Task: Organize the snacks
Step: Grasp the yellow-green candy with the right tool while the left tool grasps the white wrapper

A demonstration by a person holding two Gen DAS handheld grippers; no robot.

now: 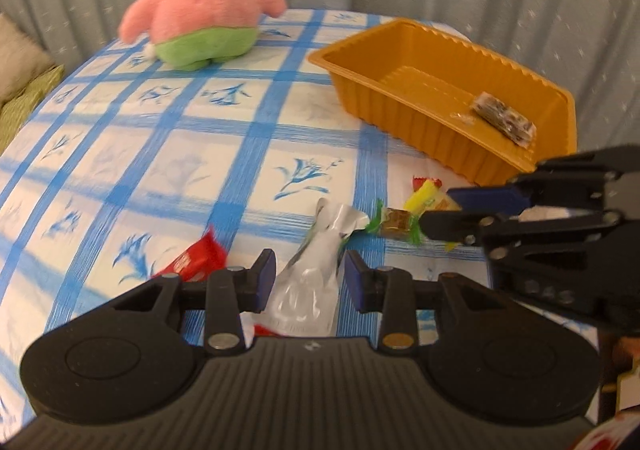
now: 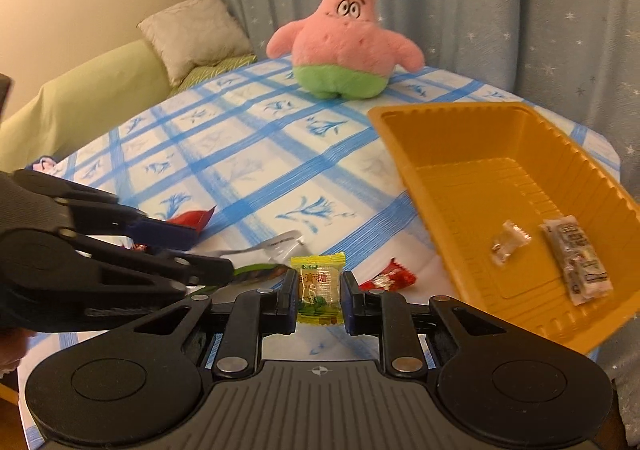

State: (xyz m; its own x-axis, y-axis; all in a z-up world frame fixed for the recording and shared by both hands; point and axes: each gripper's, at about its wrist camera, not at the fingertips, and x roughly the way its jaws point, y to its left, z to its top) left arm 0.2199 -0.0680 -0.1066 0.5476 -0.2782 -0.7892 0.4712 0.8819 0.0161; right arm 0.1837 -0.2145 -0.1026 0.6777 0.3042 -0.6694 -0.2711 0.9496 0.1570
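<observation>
My left gripper (image 1: pixel 310 274) is shut on a clear silver packet (image 1: pixel 308 290) just above the checked tablecloth; in the right wrist view it (image 2: pixel 214 252) comes in from the left. My right gripper (image 2: pixel 319 286) is shut on a small yellow candy packet (image 2: pixel 319 288) and shows at the right of the left wrist view (image 1: pixel 438 209). The orange tray (image 2: pixel 400 153) (image 1: pixel 424 129) lies to the right and holds a dark snack bar (image 2: pixel 576 262) (image 1: pixel 504 117) and a small clear wrapper (image 2: pixel 508 246). Loose on the cloth are a red packet (image 1: pixel 196 262), a red candy (image 2: pixel 386 278) and a green-ended brown candy (image 1: pixel 396 223).
A pink and green plush star (image 2: pixel 344 45) (image 1: pixel 200 9) stands at the far edge of the table. A green sofa (image 2: pixel 80 97) with a cushion (image 2: pixel 192 33) is beyond the left edge. A starred curtain (image 2: pixel 480 9) hangs behind.
</observation>
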